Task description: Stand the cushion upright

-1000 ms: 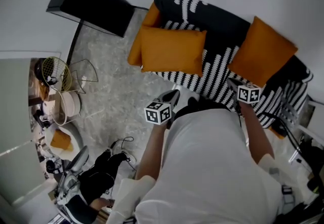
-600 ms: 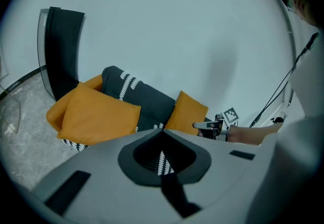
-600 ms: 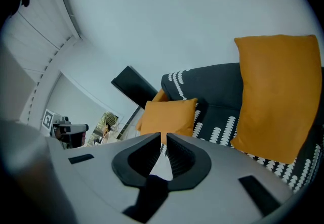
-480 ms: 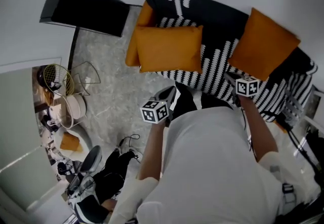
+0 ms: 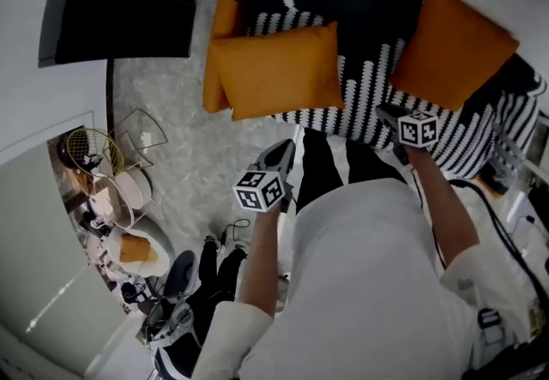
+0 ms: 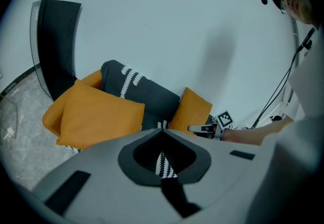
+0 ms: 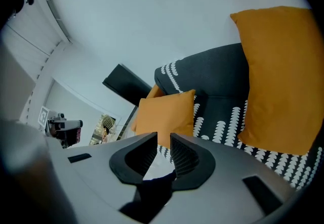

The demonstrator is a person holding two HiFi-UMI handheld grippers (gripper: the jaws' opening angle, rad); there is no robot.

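right gripper [image 7: 163, 137]: jaws standing a narrow slit apart, having just been opening; nothing sitting between them and nothing being touched; hovering over the seat of the sofa [image 5: 377, 18]
left gripper [image 6: 162, 129]: jaw tips meeting, gripping nothing; hanging just in front of the sofa's front edge
near cushion [image 5: 452, 48]: orange, leaning against the backrest just beyond the right gripper, apart from it
wide cushion [image 5: 274, 69]: orange, resting on the seat at the sofa's other end, propped toward the backrest, well apart from both grippers
third cushion [image 5: 225, 18]: mostly hiding behind the wide cushion, only an edge showing
person's torso [image 5: 360, 284]: covering the middle of the sofa's front edge
floor clutter [image 5: 103, 190]: blurring together at the head view's left, too small to name
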